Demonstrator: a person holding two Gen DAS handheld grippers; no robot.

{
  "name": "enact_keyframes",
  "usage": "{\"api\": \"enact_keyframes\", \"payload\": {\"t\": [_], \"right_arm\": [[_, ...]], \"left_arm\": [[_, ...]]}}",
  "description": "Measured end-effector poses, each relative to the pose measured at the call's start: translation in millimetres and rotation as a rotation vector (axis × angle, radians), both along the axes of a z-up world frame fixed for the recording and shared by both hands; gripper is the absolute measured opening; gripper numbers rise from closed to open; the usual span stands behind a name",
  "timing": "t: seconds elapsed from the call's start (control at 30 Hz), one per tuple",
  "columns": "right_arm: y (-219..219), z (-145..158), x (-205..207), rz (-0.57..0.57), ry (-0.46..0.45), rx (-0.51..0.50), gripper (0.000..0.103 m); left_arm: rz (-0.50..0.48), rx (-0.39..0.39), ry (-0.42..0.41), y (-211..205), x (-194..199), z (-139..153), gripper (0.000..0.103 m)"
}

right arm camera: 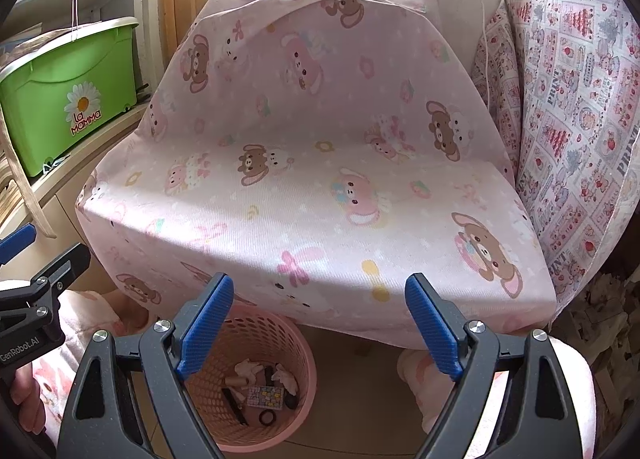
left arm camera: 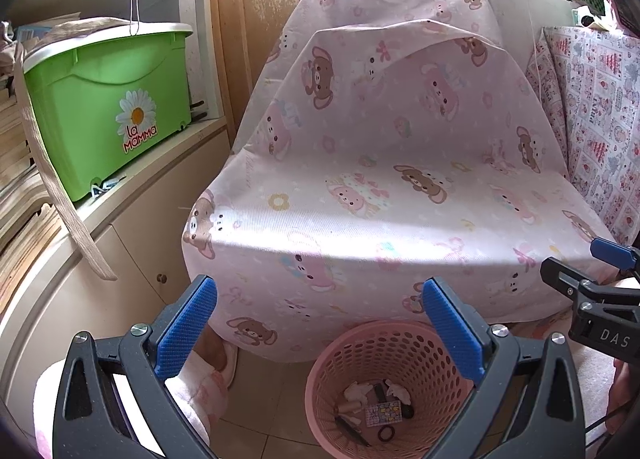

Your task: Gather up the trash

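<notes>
- The pink basket (left arm camera: pixel 390 387) stands on the tiled floor (left arm camera: pixel 264 411) at the bottom centre of the left wrist view, just in front of the covered seat; in the right wrist view it sits at the lower left of centre.
- Trash lies at the basket's bottom: crumpled tissue (right arm camera: pixel 286 377), a small printed card (right arm camera: pixel 266 395), a dark ring (right arm camera: pixel 267 416) and a dark stick-like piece (right arm camera: pixel 236 405).
- The left hand-held gripper (left arm camera: pixel 320 335) hangs above and slightly left of the basket, its blue pads (left arm camera: pixel 186 333) spread wide apart with nothing between them.
- The right hand-held gripper (right arm camera: pixel 320 329) is likewise spread wide and empty, above the basket's right rim; its tip also shows at the right edge of the left wrist view.
- Behind the basket, a seat draped in a pink bear-print sheet (left arm camera: pixel 380 163) fills the middle of both views.
- A second patchwork-print cloth (right arm camera: pixel 568 131) covers something at the right side.
- At the upper left, a green bin (left arm camera: pixel 108 107) marked "La Mamma" rests on a cream cabinet shelf (left arm camera: pixel 160 163), with a wooden door (left arm camera: pixel 264 7) beside it.
- Pink-clad knees (right arm camera: pixel 440 375) show at the lower edges.
</notes>
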State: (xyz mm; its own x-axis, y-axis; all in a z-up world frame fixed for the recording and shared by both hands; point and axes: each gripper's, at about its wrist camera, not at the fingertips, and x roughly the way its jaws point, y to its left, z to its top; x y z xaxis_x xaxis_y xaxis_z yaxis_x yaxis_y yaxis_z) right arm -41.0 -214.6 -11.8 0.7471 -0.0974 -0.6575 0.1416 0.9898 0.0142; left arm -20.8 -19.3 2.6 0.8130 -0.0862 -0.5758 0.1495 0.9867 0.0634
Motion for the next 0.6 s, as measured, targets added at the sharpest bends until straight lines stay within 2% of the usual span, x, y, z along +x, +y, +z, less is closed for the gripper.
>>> {"api": "enact_keyframes", "payload": {"t": [0.6], "right_arm": [[2.9, -0.8, 0.2, 0.018, 0.000, 0.003, 0.089]], "left_arm": [[0.008, 0.005, 0.011, -2.1, 1.1, -3.0, 0.102]]}}
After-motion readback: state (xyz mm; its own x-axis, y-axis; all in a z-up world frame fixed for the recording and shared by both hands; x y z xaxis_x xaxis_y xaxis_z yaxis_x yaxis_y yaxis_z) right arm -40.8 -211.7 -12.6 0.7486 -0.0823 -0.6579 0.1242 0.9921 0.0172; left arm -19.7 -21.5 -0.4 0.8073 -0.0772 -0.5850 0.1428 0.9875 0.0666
